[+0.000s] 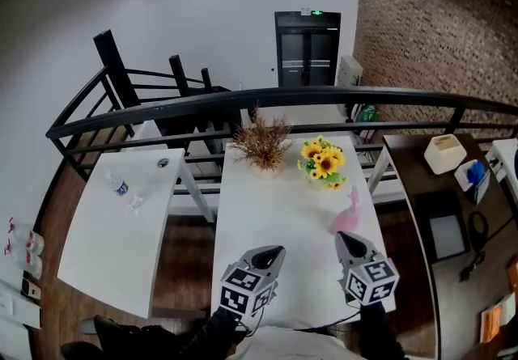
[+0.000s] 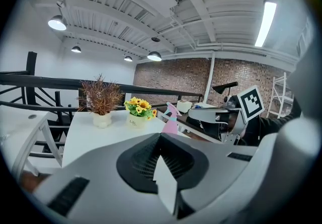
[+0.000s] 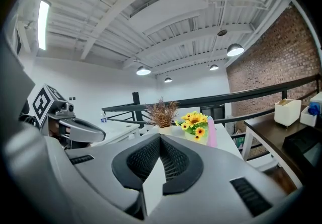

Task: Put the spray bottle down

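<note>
A pink spray bottle (image 1: 347,218) stands upright on the white table (image 1: 267,213), near its right edge, in front of the sunflower pot. No gripper touches it. My right gripper (image 1: 346,239) hovers just on the near side of the bottle, jaws shut and holding nothing. In the right gripper view the bottle (image 3: 212,131) shows beyond the shut tips (image 3: 160,136), slightly to the right. My left gripper (image 1: 273,252) is over the table's near edge, shut and empty; in its own view the bottle (image 2: 171,120) stands ahead of the tips (image 2: 161,135).
A vase of dried brown stems (image 1: 262,146) and a pot of sunflowers (image 1: 324,162) stand at the table's far end. A second white table at left carries a water bottle (image 1: 120,186). A black railing (image 1: 243,98) runs behind. A brown desk with a white box (image 1: 445,153) lies to the right.
</note>
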A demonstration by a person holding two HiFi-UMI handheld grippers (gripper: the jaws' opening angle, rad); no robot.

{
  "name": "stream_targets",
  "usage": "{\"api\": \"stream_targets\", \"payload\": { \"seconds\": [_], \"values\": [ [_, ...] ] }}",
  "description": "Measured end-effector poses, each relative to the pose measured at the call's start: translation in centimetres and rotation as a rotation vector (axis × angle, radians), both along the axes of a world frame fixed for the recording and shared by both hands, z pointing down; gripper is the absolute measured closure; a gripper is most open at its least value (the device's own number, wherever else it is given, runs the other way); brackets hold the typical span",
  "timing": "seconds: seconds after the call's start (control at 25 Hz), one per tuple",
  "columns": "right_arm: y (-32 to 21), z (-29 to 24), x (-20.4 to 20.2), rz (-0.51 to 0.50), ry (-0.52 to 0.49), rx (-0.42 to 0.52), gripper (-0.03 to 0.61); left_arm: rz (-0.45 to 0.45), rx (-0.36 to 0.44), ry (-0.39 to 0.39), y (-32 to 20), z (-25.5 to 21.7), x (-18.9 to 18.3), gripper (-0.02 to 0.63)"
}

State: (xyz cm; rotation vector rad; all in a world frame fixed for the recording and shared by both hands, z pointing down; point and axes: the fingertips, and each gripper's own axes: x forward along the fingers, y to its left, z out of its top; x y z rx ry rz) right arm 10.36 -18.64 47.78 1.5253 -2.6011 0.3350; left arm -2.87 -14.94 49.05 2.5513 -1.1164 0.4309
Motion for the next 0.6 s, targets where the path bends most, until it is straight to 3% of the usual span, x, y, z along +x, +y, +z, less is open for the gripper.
{"api": "stream_targets", "payload": {
  "seconds": [0.6],
  "values": [
    [-0.29,1.05,-0.75,-0.014,0.009,-0.023,0.591,-0.005,-0.015,0.005,-0.22,0.59,-0.51,0.623]
  ]
}}
